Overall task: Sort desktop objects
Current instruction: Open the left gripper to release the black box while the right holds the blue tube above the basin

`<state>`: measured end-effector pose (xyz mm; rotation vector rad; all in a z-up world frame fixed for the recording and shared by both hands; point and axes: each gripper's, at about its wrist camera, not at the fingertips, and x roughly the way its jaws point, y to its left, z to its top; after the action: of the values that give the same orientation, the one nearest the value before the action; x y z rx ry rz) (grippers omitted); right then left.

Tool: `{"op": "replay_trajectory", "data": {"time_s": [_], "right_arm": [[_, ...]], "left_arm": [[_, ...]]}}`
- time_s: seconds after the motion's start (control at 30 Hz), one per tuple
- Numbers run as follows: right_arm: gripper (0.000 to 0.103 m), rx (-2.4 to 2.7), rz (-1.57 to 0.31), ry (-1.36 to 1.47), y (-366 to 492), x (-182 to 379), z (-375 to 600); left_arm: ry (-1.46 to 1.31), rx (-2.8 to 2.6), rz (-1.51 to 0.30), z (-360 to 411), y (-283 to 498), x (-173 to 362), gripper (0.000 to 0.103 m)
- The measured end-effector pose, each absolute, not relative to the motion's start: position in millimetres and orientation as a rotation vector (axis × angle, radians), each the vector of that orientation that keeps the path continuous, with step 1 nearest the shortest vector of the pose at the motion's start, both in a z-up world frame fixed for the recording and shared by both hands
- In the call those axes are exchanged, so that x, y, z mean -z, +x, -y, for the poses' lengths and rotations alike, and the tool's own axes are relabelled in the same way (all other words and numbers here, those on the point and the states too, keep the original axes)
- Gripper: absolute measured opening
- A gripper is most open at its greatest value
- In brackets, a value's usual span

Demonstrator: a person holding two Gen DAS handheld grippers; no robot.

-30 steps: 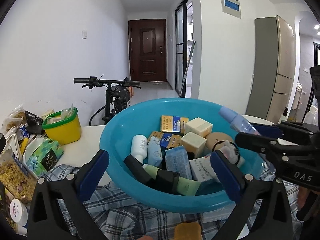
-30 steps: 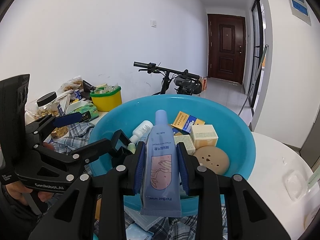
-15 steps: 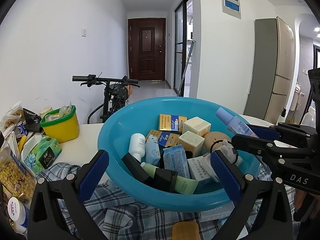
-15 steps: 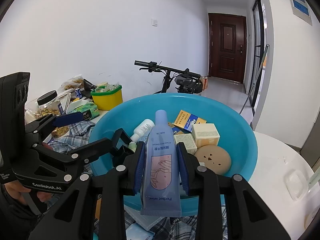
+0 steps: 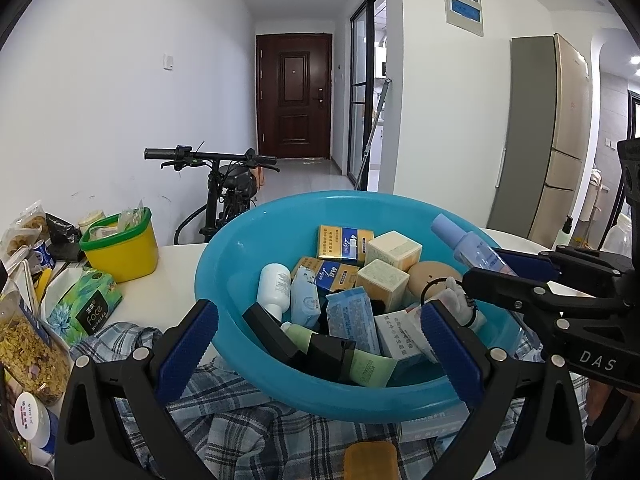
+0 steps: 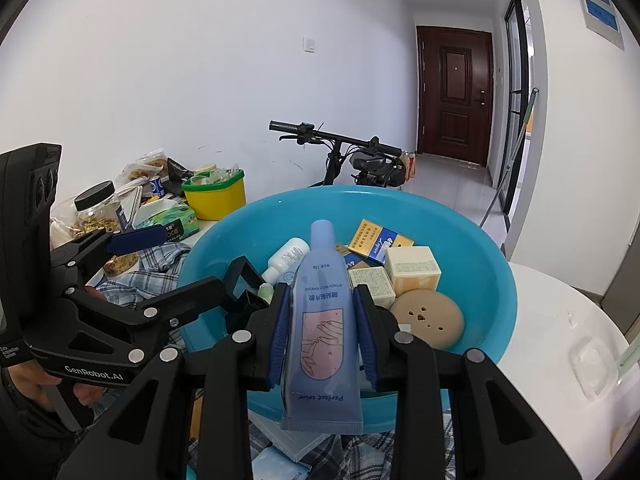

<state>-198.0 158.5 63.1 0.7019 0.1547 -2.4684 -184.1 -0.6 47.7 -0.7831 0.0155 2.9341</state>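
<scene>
A blue plastic basin (image 5: 224,264) (image 6: 492,280) holds several small boxes, tubes, a white bottle (image 5: 274,286) and a tan round case (image 6: 428,314). My right gripper (image 6: 322,320) is shut on a lavender hand-cream tube (image 6: 322,320), cap pointing forward, held over the basin's near rim; the tube also shows in the left wrist view (image 5: 468,246). My left gripper (image 5: 316,340) is open and empty, its blue pads either side of the basin's near edge.
A plaid cloth (image 5: 224,420) lies under the basin. At the left stand a yellow tub with green rim (image 5: 120,246), a green tissue pack (image 5: 86,304), snack bags and a jar (image 6: 98,210). A white round table (image 6: 560,340) extends right. A bicycle (image 5: 228,184) stands behind.
Both views have drifted slightly; the basin sits a little higher and farther in the left wrist view. The right gripper still holds the tube, the left stays open.
</scene>
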Motion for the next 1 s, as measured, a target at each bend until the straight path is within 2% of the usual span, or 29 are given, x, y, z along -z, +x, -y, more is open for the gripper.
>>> {"op": "replay_trajectory", "data": {"time_s": [1.0], "right_arm": [[0.030,2.464,-0.147,0.704,-197.3,-64.3,-158.8]], "left_arm": [[-0.764,-2.959,-0.029,1.4,-182.4,-48.8,0.103]]}}
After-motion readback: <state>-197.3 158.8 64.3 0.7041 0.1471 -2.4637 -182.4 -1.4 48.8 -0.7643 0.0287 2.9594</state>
